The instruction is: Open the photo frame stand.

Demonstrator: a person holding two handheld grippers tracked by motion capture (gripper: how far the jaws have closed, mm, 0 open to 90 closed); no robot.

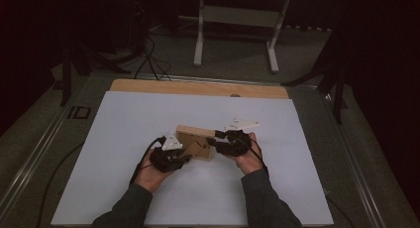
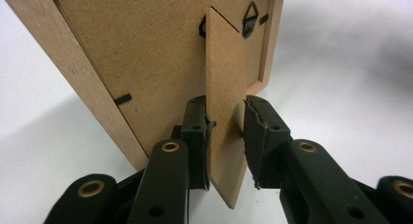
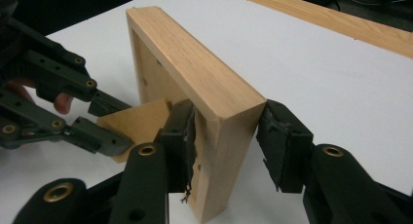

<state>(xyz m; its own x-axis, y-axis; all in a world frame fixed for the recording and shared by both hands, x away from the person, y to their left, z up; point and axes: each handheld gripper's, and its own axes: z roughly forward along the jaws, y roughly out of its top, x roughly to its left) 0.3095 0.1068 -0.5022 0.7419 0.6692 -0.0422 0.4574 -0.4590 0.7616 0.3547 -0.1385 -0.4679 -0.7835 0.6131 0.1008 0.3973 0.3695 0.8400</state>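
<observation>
A light wooden picture frame [image 1: 194, 142] stands on edge on the white-covered bench [image 1: 124, 188], its brown fibreboard back facing the person. The right gripper [image 3: 226, 146] straddles the frame's near end; one pad presses the inner face, while the outer pad appears just clear of the wood, so I cannot tell whether it truly clamps. Just ahead of the left gripper [image 2: 226, 136], between its half-closed jaws, is the tapered brown fibreboard easel stand [image 2: 224, 112] hinged on the frame's back: one pad touches it and the other stands just beside it, not yet pinching. The step in hand looks like swinging out the stand. Next, the left gripper should finish closing on the stand, then pull it away from the backing while the right steadies the frame.
</observation>
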